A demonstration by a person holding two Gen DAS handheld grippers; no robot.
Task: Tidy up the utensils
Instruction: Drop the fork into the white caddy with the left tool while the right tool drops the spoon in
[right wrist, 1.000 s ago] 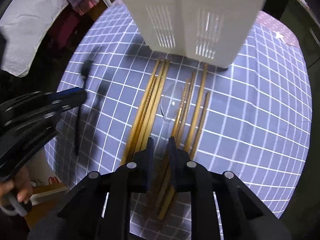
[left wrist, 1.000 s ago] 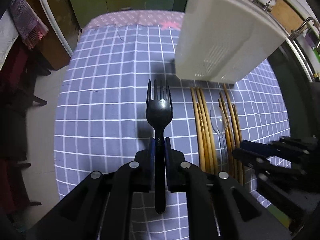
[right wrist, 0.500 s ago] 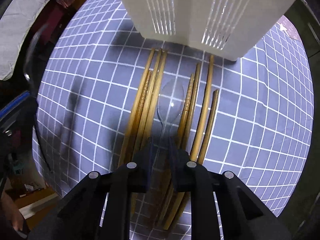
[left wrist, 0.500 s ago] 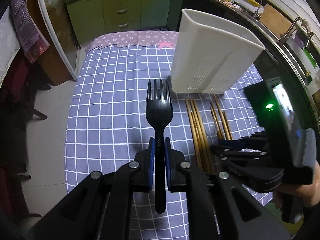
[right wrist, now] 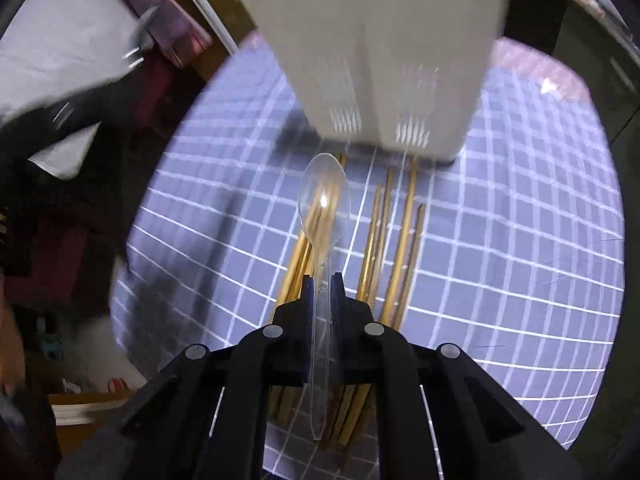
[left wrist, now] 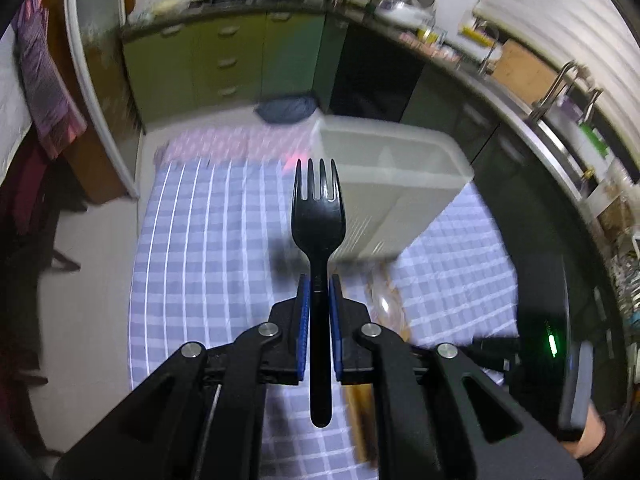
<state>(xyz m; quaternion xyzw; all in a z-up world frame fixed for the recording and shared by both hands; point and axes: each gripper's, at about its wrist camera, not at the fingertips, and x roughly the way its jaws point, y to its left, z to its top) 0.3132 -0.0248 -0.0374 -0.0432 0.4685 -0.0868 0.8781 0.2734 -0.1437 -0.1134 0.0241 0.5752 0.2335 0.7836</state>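
Observation:
My left gripper (left wrist: 319, 286) is shut on a black plastic fork (left wrist: 318, 216) and holds it high above the table, tines pointing at the white utensil holder (left wrist: 400, 184). My right gripper (right wrist: 321, 284) is shut on a clear plastic spoon (right wrist: 323, 204), lifted above several wooden chopsticks (right wrist: 394, 240) that lie on the checked tablecloth (right wrist: 500, 260). The holder (right wrist: 384, 52) stands just beyond the chopsticks and has two compartments. The chopsticks show blurred in the left wrist view (left wrist: 384, 308).
The table's left edge drops to the floor (left wrist: 100, 300). Green kitchen cabinets (left wrist: 224, 64) and a counter with a sink (left wrist: 560, 120) stand beyond the table. The right hand-held unit (left wrist: 560, 360) is at the lower right in the left wrist view.
My right gripper has closed on the clear spoon and lifted it off the chopsticks. My left gripper has risen and tilted up with the fork, so the holder's open top now shows.

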